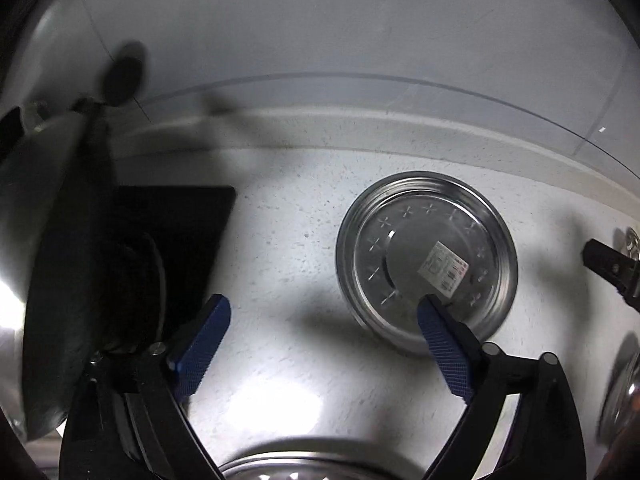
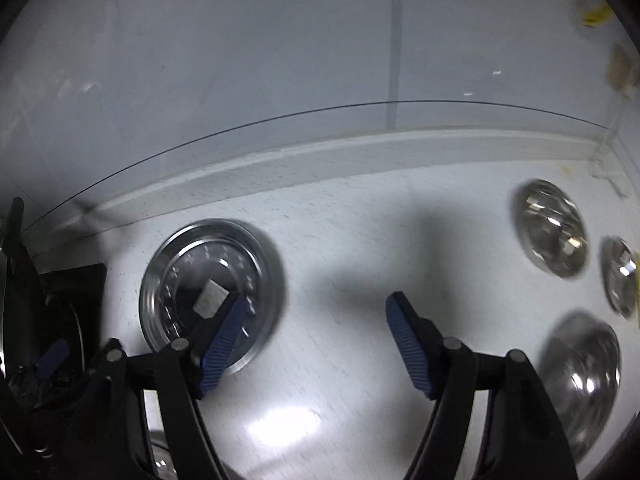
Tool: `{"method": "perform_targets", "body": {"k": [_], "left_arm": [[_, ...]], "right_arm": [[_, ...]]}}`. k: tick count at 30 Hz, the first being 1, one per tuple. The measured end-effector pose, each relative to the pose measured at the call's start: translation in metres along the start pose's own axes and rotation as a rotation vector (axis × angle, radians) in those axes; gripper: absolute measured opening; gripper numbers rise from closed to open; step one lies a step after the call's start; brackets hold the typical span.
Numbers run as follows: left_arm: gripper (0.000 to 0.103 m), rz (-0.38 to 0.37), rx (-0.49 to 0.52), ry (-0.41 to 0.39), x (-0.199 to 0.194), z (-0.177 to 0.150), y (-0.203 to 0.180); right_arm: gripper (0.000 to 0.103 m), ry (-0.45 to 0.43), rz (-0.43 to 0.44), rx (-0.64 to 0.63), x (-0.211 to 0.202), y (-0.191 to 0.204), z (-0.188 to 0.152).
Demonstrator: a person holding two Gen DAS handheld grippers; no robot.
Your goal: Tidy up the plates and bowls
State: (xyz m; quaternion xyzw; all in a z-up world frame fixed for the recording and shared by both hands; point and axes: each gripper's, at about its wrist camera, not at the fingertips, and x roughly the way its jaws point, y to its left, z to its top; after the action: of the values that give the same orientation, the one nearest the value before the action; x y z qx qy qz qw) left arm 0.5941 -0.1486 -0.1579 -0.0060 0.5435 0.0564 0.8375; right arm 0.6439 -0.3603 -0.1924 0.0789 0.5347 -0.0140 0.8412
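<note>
A steel plate (image 1: 426,258) with a white label lies flat on the white counter, right of centre in the left wrist view. My left gripper (image 1: 324,308) is open and empty above the counter; its right finger overlaps the plate's near rim. The same plate (image 2: 208,288) shows at the left in the right wrist view. My right gripper (image 2: 316,308) is open and empty over bare counter, its left finger overlapping that plate's near edge. Three steel bowls (image 2: 551,228) (image 2: 619,276) (image 2: 578,380) sit at the right.
A large steel wok (image 1: 44,264) stands on a black stove (image 1: 188,240) at the left. Another steel rim (image 1: 288,469) shows at the bottom edge. A low backsplash ledge (image 1: 360,128) and a wall close the back. The other gripper (image 1: 612,270) shows at the far right.
</note>
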Motion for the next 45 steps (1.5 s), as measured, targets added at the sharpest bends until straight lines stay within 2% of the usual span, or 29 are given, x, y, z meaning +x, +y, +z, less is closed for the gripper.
{"method": "perform_targets", "body": {"k": [5, 11, 16, 20, 22, 24, 25, 26, 27, 29, 32, 36, 42, 45], "left_arm": [[0.095, 0.004, -0.031, 0.062, 0.032, 0.017, -0.005], [0.095, -0.022, -0.098, 0.140, 0.063, 0.026, -0.005], [0.095, -0.038, -0.130, 0.174, 0.077, 0.030, -0.008], [0.094, -0.054, -0.154, 0.234, 0.099, 0.032, -0.010], [0.085, -0.060, -0.157, 0.264, 0.108, 0.030, -0.012], [0.061, -0.040, -0.141, 0.258, 0.112, 0.029, -0.017], [0.049, -0.054, -0.125, 0.243, 0.109, 0.031, -0.021], [0.022, -0.039, -0.115, 0.238, 0.107, 0.033, -0.024], [0.012, -0.033, -0.112, 0.243, 0.108, 0.034, -0.025], [0.012, -0.068, -0.137, 0.262, 0.112, 0.035, -0.022], [0.011, -0.085, -0.143, 0.278, 0.114, 0.030, -0.017], [0.011, -0.075, -0.111, 0.268, 0.107, 0.017, -0.019], [0.011, -0.091, -0.108, 0.210, 0.075, 0.004, -0.011], [0.011, -0.101, -0.099, 0.176, 0.050, -0.011, 0.007]], "right_arm": [[0.072, 0.076, -0.004, -0.050, 0.047, 0.012, 0.021], [0.072, 0.133, -0.023, -0.106, 0.083, 0.018, 0.018], [0.072, 0.157, -0.038, -0.120, 0.102, 0.023, 0.016], [0.073, 0.191, -0.063, -0.124, 0.118, 0.026, 0.011], [0.073, 0.181, -0.080, -0.133, 0.119, 0.028, 0.009], [0.070, 0.185, -0.086, -0.146, 0.120, 0.030, 0.009], [0.068, 0.184, -0.083, -0.153, 0.119, 0.033, 0.008], [0.052, 0.181, -0.079, -0.164, 0.117, 0.036, 0.008], [0.018, 0.171, -0.079, -0.175, 0.112, 0.040, 0.004], [0.015, 0.172, -0.120, -0.184, 0.109, 0.046, 0.001], [0.014, 0.194, -0.095, -0.174, 0.107, 0.043, -0.006], [0.013, 0.168, -0.110, -0.197, 0.089, 0.044, -0.021], [0.012, 0.106, -0.093, -0.206, 0.028, 0.051, -0.046], [0.012, 0.070, -0.067, -0.200, -0.014, 0.052, -0.065]]}}
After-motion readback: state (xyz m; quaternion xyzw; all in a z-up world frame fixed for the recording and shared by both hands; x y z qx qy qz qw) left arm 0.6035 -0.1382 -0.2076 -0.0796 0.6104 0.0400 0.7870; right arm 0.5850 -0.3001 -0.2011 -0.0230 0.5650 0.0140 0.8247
